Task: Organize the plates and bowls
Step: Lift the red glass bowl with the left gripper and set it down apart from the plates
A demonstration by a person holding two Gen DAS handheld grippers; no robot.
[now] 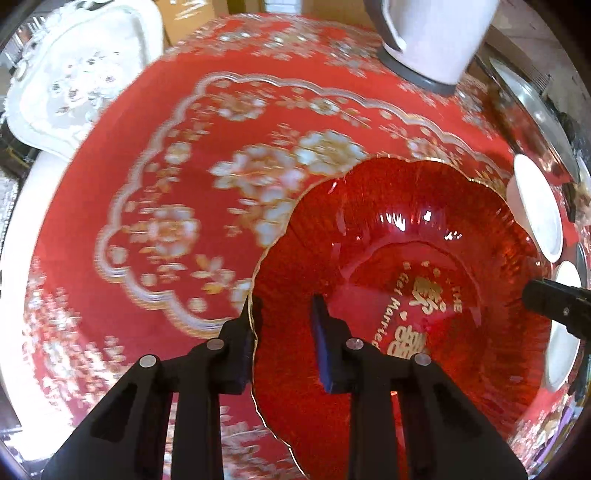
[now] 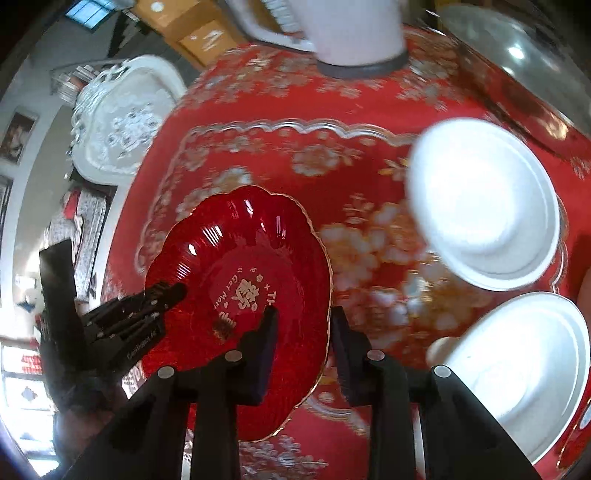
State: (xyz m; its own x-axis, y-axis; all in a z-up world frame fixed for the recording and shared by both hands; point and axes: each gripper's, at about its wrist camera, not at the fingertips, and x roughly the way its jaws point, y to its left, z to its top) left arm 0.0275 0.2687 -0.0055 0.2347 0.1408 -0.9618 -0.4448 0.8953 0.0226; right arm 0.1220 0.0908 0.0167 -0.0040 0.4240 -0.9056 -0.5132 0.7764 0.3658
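While the table point(image 1: 155, 206) in its red floral cloth fills both views, a red glass plate point(image 1: 406, 258) is held over it by its rim at opposite sides: left gripper point(image 1: 284, 347) and right gripper point(image 2: 303, 350) fingers each clasp the edge. Two white bowls point(image 2: 487, 206) sit just beside it.

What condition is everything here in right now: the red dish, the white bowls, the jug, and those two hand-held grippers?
Red plate: empty, tilted, rim between the fingers of both grippers.
Left hand-held gripper: jaws straddling the plate's rim, apparently gripping.
Right hand-held gripper: jaws straddling the opposite rim, apparently gripping.
Far white bowl: upright, empty, on the tablecloth.
Near white bowl: upright, empty.
White jug: standing upright.
Red tablecloth: spread flat.
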